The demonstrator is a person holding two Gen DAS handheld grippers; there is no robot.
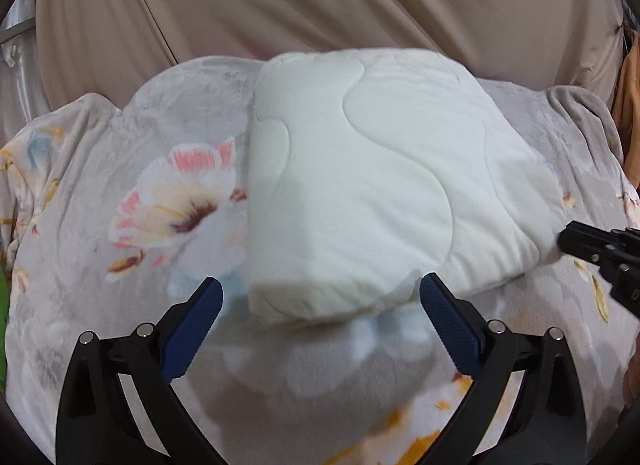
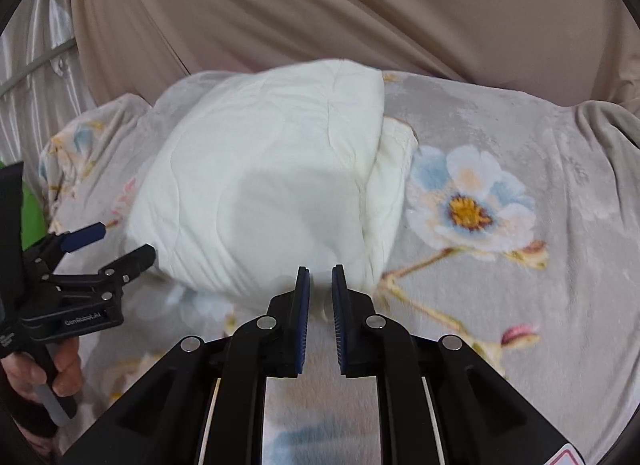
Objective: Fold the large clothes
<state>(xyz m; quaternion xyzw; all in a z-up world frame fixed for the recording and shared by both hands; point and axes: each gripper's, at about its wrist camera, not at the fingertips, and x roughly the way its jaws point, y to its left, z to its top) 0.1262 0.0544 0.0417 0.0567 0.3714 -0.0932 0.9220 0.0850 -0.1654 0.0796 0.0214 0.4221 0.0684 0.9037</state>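
Observation:
A white quilted blanket (image 1: 360,185) lies folded into a thick rectangular bundle on a grey floral bed cover (image 1: 120,225). My left gripper (image 1: 320,297) is open wide and empty, its blue pads either side of the bundle's near corner, just short of it. In the right wrist view the bundle (image 2: 272,185) sits ahead and left. My right gripper (image 2: 320,285) has its jaws close together with a narrow gap, empty, just short of the bundle's near edge. The left gripper also shows in the right wrist view (image 2: 120,241), open beside the bundle's left side.
A beige curtain (image 1: 320,5) hangs behind the bed. The floral cover (image 2: 500,265) spreads to the right with a large blue flower print. A green object (image 2: 32,209) shows at the far left. A hand (image 2: 48,369) holds the left gripper's handle.

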